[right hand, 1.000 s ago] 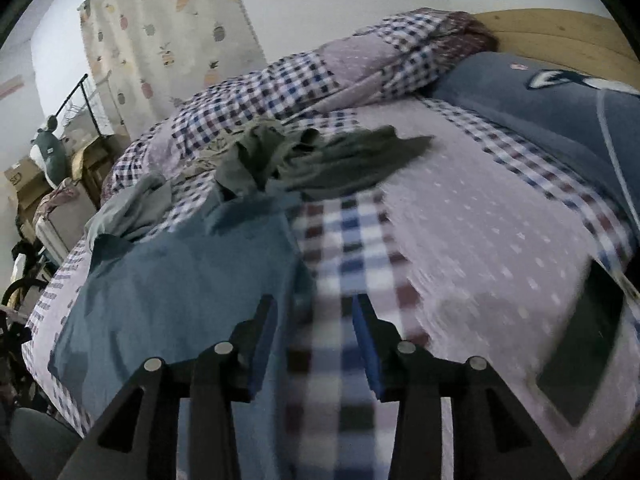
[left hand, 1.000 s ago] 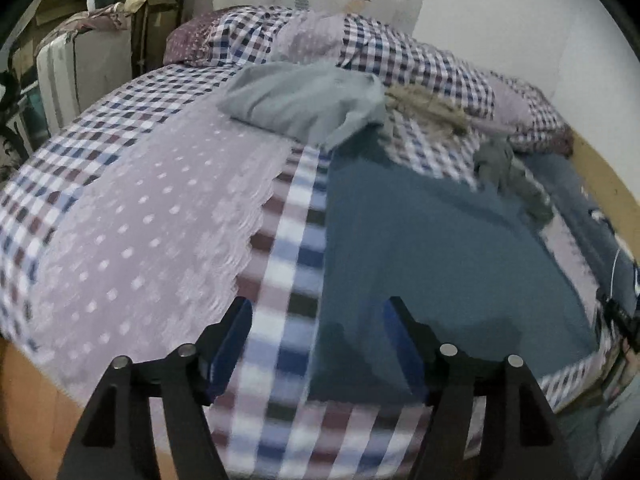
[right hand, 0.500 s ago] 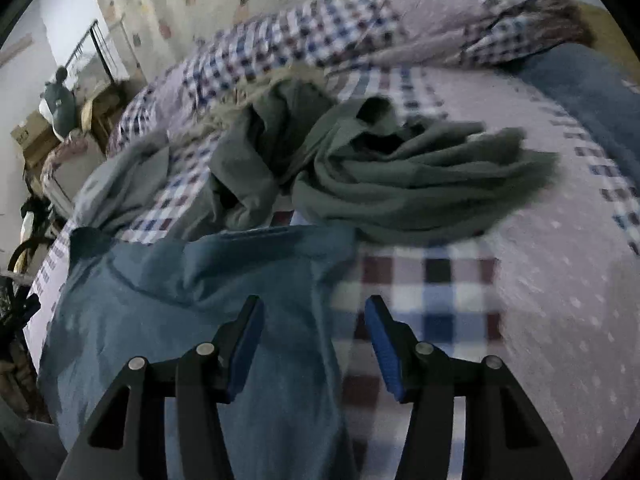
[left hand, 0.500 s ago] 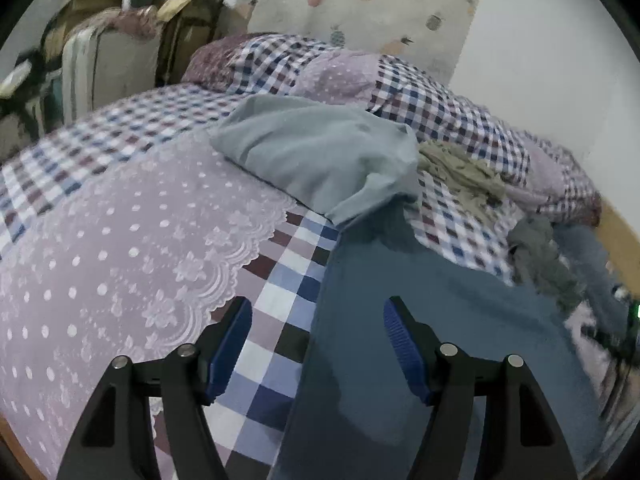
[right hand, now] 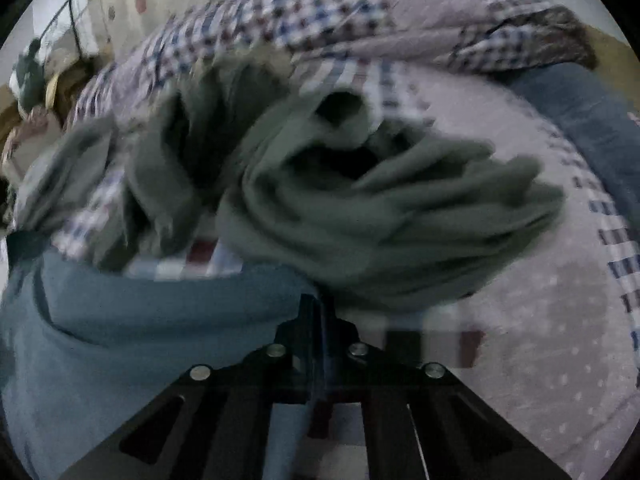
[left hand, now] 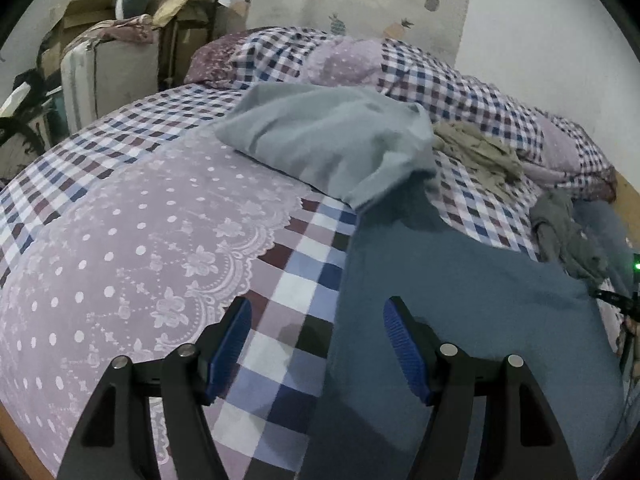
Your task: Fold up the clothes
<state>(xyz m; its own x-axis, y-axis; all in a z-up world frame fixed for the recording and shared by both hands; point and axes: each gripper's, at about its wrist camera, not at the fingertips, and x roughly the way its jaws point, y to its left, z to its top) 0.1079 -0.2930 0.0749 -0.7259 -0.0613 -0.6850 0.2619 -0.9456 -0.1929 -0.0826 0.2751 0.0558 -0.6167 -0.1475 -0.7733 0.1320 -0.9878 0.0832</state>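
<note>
Blue shirt (left hand: 460, 320): it lies flat on the bed (left hand: 140, 240), its long axis running from the near edge of the bed away towards the pillows (left hand: 420, 76), in both of your views.

Right gripper (right hand: 318, 308): your jaws are pressed together at the far right corner of the blue shirt (right hand: 140, 320). It looks like they have a pinch of that edge, but the picture is blurred, so check it before you pull.

Left gripper (left hand: 316, 344): your jaws stand wide apart and hold nothing. They straddle the shirt's left edge, with the left finger over the checked sheet and the right finger over blue cloth.

What the move turns on: the edge you need lies straight ahead of the left gripper and slightly right of its middle. The far left corner lies further forward along that edge, tucked against the grey garment (left hand: 332, 144).

Nearer hand: the left, for that side.

Nearby clutter: the green heap (right hand: 380, 216) sits just beyond the right gripper, touching the shirt's far edge. Lifting could drag it.
</note>
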